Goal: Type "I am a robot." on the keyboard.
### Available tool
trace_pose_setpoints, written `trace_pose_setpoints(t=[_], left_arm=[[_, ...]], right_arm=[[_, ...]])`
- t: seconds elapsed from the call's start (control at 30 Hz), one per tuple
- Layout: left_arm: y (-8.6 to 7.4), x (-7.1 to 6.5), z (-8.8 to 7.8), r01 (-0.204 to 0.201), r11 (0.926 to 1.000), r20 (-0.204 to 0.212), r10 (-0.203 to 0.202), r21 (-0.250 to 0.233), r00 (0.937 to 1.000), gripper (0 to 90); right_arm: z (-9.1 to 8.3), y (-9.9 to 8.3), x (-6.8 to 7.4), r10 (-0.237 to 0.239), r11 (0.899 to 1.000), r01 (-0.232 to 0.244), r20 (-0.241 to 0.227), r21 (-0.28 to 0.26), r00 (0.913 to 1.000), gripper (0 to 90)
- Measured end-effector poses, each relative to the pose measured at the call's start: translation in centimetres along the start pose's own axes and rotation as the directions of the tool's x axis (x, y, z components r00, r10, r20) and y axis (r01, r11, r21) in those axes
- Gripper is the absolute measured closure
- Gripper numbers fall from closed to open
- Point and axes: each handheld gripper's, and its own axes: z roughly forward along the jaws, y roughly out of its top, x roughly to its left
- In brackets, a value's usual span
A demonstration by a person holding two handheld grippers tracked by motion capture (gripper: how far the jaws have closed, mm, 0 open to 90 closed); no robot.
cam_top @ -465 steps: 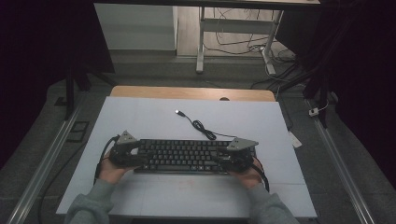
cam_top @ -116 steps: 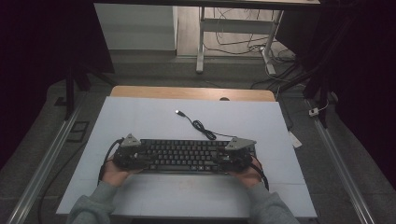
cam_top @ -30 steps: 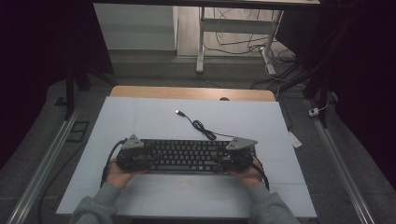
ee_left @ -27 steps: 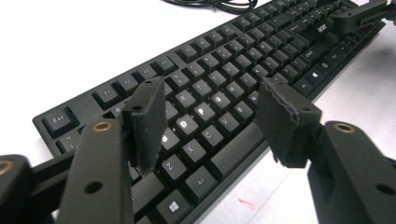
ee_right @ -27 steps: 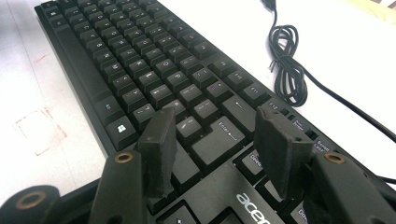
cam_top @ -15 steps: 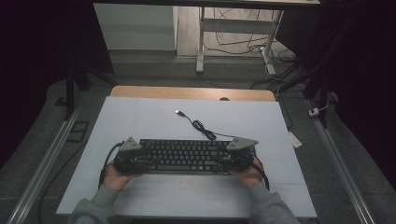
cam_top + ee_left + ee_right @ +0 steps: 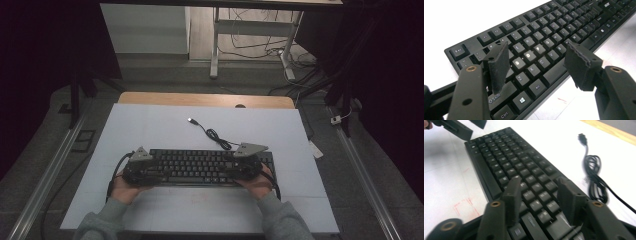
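A black keyboard (image 7: 200,167) lies flat on the white mat (image 7: 165,130), and its cable (image 7: 215,135) coils behind it, ending in a loose USB plug (image 7: 190,120). My left gripper (image 7: 150,171) sits over the keyboard's left end. In the left gripper view the keyboard (image 7: 549,37) runs under the left gripper (image 7: 535,48); the jaws have just been opening and stand apart above the S, D and F keys with nothing between them. My right gripper (image 7: 239,167) is over the right end. In the right gripper view the right gripper (image 7: 539,182) is open over the keys (image 7: 506,157); its jaws have just been closing on nothing.
The cable (image 7: 594,182) and plug (image 7: 581,137) lie on the mat to the right of the keys. The table's wooden far edge (image 7: 205,99) borders the mat. A small white tag (image 7: 315,149) hangs off the mat's right side. Faint red marks (image 7: 465,206) are on the mat.
My right gripper has shifted a little leftward over the keyboard's right end. The left gripper and the keyboard have stayed where they were.
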Motion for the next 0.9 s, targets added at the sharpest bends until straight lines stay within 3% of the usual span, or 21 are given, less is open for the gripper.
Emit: trace_pose_setpoints(t=[0.27,0.6,0.9], left_arm=[[0.0,0.0,0.1,0.000,1.0000,-0.002,0.000,0.006,1.0000,35.8],[-0.1,0.1,0.2,0.001,0.9999,-0.003,-0.001,0.011,1.0000,35.3],[-0.1,0.1,0.3,-0.002,0.9999,-0.007,0.002,0.013,1.0000,35.2]], right_arm=[[2.2,1.7,1.0,-0.022,0.998,0.025,-0.059,0.057,0.9980,89.8],[5.6,2.9,1.3,-0.009,0.993,0.016,-0.061,0.115,0.9981,90.0],[6.6,2.3,0.8,0.004,0.989,0.001,-0.033,0.150,0.9994,90.0]])
